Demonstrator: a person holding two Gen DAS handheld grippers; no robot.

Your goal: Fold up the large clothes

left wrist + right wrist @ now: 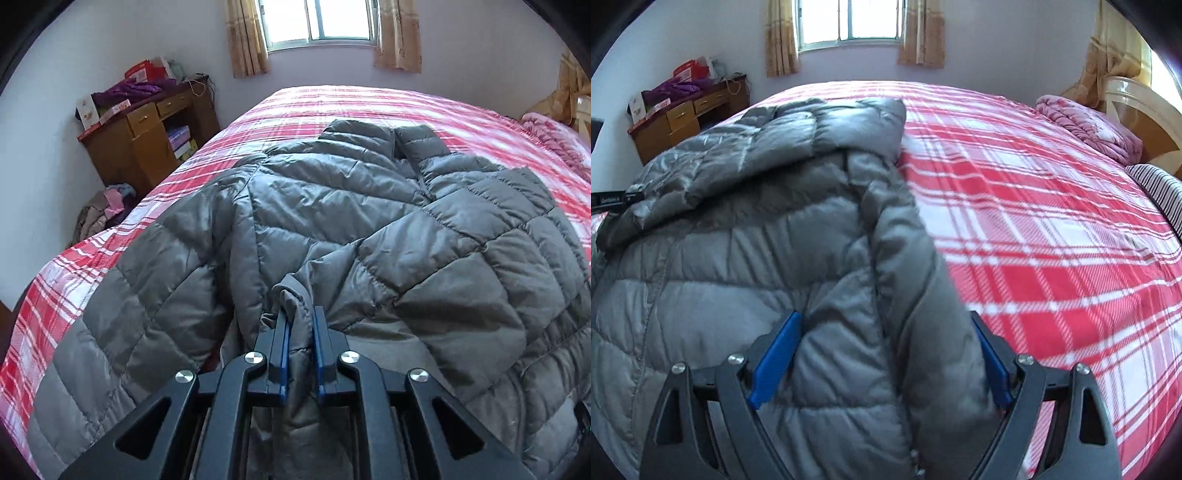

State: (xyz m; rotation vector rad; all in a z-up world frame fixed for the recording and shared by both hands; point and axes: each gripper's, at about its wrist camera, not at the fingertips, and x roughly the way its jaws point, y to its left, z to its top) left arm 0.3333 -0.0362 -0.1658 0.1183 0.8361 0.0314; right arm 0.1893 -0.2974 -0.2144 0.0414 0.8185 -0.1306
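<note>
A large grey quilted puffer jacket lies spread on the bed, collar toward the window. My left gripper is shut on a fold of the jacket's near edge, pinched between its blue pads. In the right wrist view the same jacket fills the left half. My right gripper is open wide, its blue pads standing either side of the jacket's right edge, with the fabric bulging between them.
The bed has a red and white plaid cover. A pink folded blanket and a striped pillow lie at the headboard on the right. A wooden desk with clutter stands at the left wall. A clothes heap lies on the floor.
</note>
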